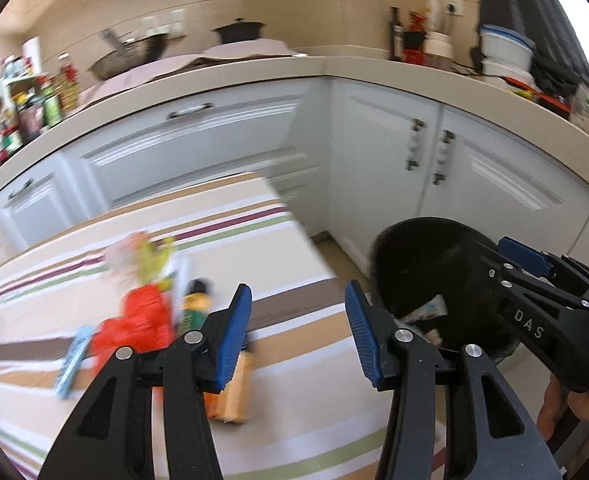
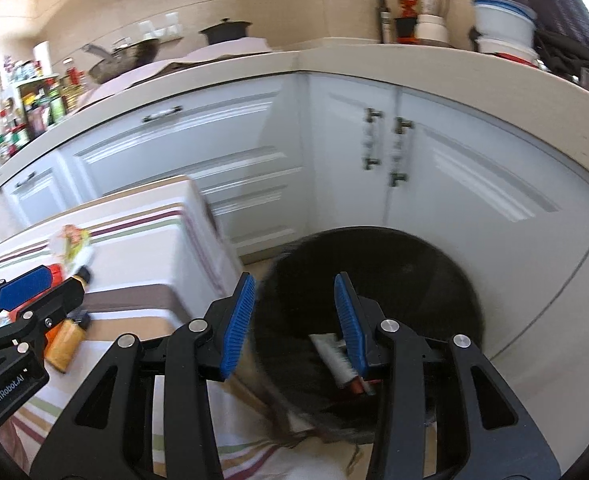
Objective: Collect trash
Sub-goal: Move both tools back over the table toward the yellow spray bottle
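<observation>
I had my right tongs spread wide over the round black trash bin, wrappers (blurred) inside it. Left of the bin, my left tongs gaped empty near crumpled colourful wrappers on the striped-cloth counter.

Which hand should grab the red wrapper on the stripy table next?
Probably the left. The left gripper is open right beside the red wrapper on the striped tablecloth, while the right gripper is open over the black bin.
</observation>
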A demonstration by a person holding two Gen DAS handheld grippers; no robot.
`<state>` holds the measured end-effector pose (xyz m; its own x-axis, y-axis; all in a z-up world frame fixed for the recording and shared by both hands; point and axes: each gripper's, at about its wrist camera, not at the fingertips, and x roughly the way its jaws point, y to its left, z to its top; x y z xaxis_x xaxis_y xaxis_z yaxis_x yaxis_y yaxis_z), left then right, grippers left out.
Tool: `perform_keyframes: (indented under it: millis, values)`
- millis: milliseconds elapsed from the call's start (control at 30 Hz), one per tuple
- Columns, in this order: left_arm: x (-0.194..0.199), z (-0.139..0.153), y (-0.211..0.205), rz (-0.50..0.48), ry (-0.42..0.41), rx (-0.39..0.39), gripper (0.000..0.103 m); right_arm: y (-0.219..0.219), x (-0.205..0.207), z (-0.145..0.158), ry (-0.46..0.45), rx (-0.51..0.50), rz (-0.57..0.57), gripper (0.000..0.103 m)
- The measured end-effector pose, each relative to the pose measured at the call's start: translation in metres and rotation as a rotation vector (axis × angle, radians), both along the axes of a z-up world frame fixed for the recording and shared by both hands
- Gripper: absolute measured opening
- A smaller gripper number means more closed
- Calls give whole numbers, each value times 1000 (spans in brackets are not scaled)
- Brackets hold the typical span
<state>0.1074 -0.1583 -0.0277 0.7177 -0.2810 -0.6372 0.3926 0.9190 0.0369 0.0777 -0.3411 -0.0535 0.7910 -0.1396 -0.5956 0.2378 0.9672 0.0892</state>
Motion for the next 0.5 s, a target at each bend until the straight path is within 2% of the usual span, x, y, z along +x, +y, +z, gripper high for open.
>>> perform_keyframes:
  millis: [500]
  values:
    - [-5,-13,139,288,17,5,52,118,18,-1,42,-2,236,41]
